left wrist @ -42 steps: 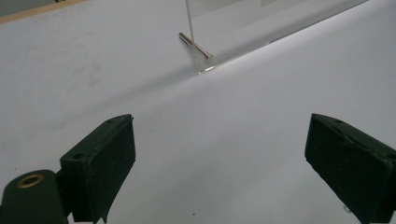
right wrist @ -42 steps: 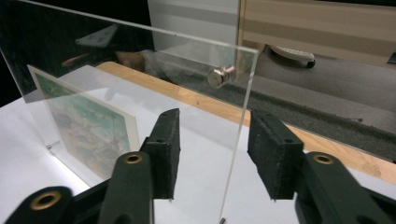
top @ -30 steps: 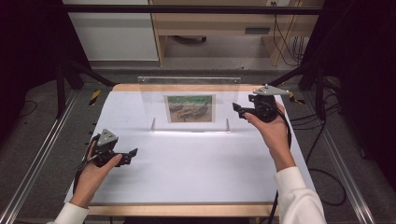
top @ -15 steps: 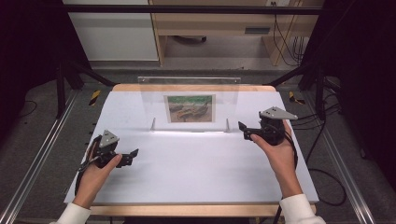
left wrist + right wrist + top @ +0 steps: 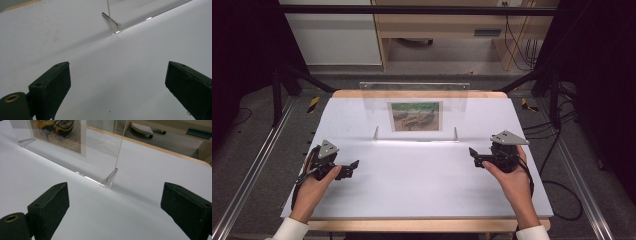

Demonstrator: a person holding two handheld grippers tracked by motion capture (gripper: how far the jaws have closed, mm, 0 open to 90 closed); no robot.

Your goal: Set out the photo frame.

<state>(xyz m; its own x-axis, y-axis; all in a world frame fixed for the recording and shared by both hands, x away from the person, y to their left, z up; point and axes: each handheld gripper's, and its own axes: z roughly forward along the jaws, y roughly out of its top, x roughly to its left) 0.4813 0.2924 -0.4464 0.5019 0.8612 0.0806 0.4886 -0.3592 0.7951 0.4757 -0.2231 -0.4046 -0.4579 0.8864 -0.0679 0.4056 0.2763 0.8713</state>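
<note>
**Right tool backing off the stand**

The right tool (image 5: 473,156), jaws just widening and empty, is dropping away from the clear acrylic picture stand (image 5: 416,116) at its eleven o'clock; placement looks finished. The left tool (image 5: 353,167) is gaping, idle, on the white table (image 5: 422,185).

Your left gripper (image 5: 348,170) sits at the table's (image 5: 422,185) left, your right gripper (image 5: 476,157) at its right, well apart. Between and behind them, toward the far edge, the stand (image 5: 414,112) is upright with the picture (image 5: 415,116) in it.
</note>
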